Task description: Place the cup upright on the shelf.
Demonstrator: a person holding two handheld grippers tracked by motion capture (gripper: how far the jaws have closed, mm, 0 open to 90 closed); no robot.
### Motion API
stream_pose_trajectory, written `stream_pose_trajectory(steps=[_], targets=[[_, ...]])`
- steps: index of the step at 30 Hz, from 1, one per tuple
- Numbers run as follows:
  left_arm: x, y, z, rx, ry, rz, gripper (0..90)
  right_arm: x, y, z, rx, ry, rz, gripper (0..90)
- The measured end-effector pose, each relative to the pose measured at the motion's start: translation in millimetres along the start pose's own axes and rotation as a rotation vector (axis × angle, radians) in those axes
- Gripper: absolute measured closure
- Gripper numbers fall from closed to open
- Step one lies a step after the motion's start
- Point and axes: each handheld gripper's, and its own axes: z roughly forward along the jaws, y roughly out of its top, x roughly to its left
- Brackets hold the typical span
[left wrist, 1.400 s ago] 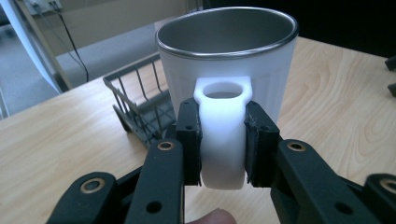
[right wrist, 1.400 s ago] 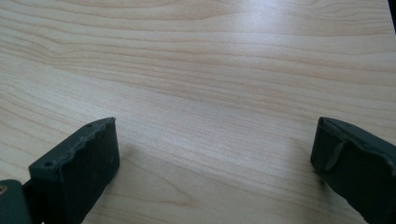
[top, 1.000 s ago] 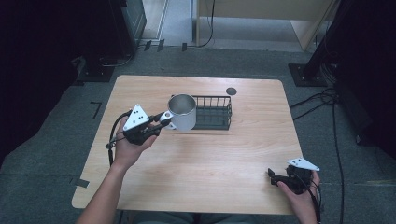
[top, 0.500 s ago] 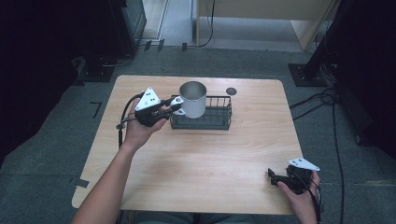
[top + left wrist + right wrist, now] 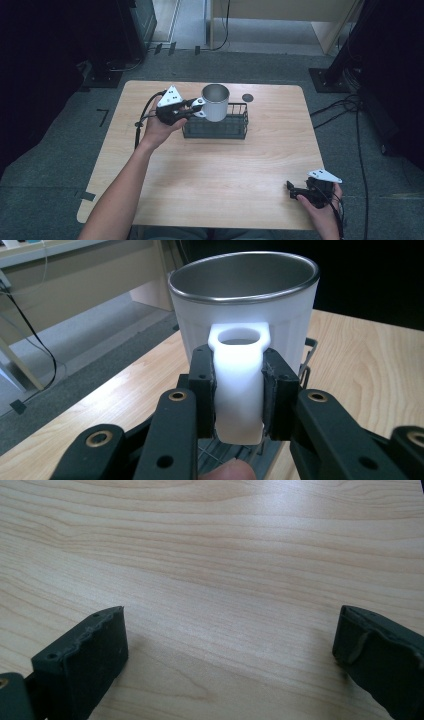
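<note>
A white mug (image 5: 216, 102) with a metal inside hangs upright over the left part of a black wire basket (image 5: 216, 129). My left gripper (image 5: 192, 107) is shut on the mug's white handle (image 5: 239, 385), its pads pressing both sides in the left gripper view, where the mug (image 5: 245, 305) rises right ahead of the jaws. My right gripper (image 5: 291, 187) rests near the table's front right corner. Its jaws stand wide apart over bare wood in the right gripper view, and the gripper (image 5: 227, 635) holds nothing.
The light wooden table (image 5: 210, 185) carries a small dark round disc (image 5: 247, 97) behind the basket. Cables and dark equipment stands sit on the grey floor around the table. A wooden desk stands beyond the far edge.
My left gripper has carried the mug up and to the right, from beside the basket's left end to above it. The right gripper has stayed put.
</note>
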Motion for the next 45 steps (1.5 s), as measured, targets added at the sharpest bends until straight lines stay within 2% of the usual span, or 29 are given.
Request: stream_pose_trajectory(steps=[6, 12, 19, 27, 32, 34, 38, 42, 45], targets=[[5.4, -7.5, 12.2, 0.005, -0.022, -0.007, 72.7, 0.0, 0.0, 0.0, 0.0, 0.002, -0.001, 0.8], [14.1, -14.3, 17.1, -0.008, -0.052, -0.034, 72.7, 0.0, 0.0, 0.0, 0.0, 0.002, -0.002, 0.8], [19.4, -25.1, 24.3, 0.043, -0.069, -0.02, 72.7, 0.1, 0.0, 0.0, 0.0, 0.002, -0.003, 0.8], [20.8, -29.6, 26.7, 0.063, -0.085, -0.013, 72.6, 0.2, 0.0, 0.0, 0.001, 0.002, -0.003, 0.8], [20.2, -35.7, 29.6, 0.094, -0.097, -0.027, 72.0, 0.1, 0.0, 0.0, 0.0, 0.002, -0.003, 0.8], [20.5, -37.2, 30.2, 0.099, -0.102, -0.057, 70.4, 0.1, 0.0, 0.0, 0.0, 0.002, -0.003, 0.8], [24.1, -40.4, 26.8, 0.105, -0.053, -0.105, 51.8, 0.1, 0.0, 0.0, 0.0, 0.002, -0.004, 0.8], [28.1, -41.6, 16.4, 0.067, -0.029, -0.136, 50.5, 0.1, 0.0, 0.0, 0.0, 0.002, -0.004, 0.8], [28.1, -42.0, 10.8, 0.072, -0.011, -0.134, 55.6, 0.1, 0.0, 0.0, 0.0, 0.002, -0.004, 0.8]])
